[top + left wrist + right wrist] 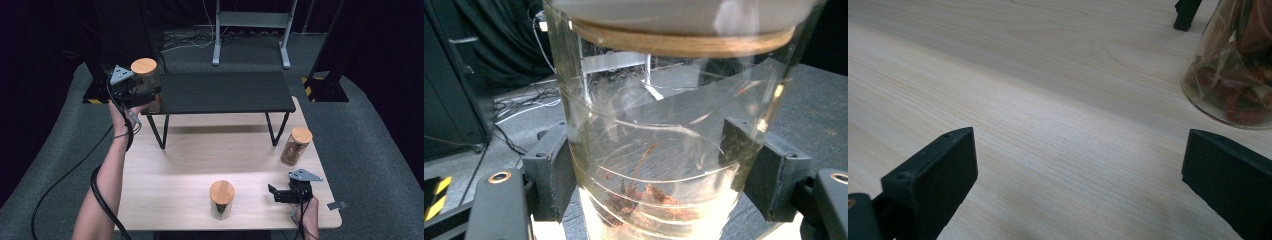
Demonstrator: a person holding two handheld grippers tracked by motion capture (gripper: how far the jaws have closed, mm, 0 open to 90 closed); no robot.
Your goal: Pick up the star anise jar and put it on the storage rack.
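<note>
Left tool [131, 90] clamps glass jar [145, 80] at dark shelf's [225, 92] left edge. Right tool [290, 192] rests wide apart, holding nothing, low over tabletop [190, 165].

Grey carpet [380, 150], black curtains [35, 35], pale table [165, 190]

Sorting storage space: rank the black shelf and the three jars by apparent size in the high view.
1. Black shelf, largest by far.
2. The three jars look alike: the held jar in the left gripper, the right jar, the front jar. Differing distance from the camera makes ranking them unsure.
</note>
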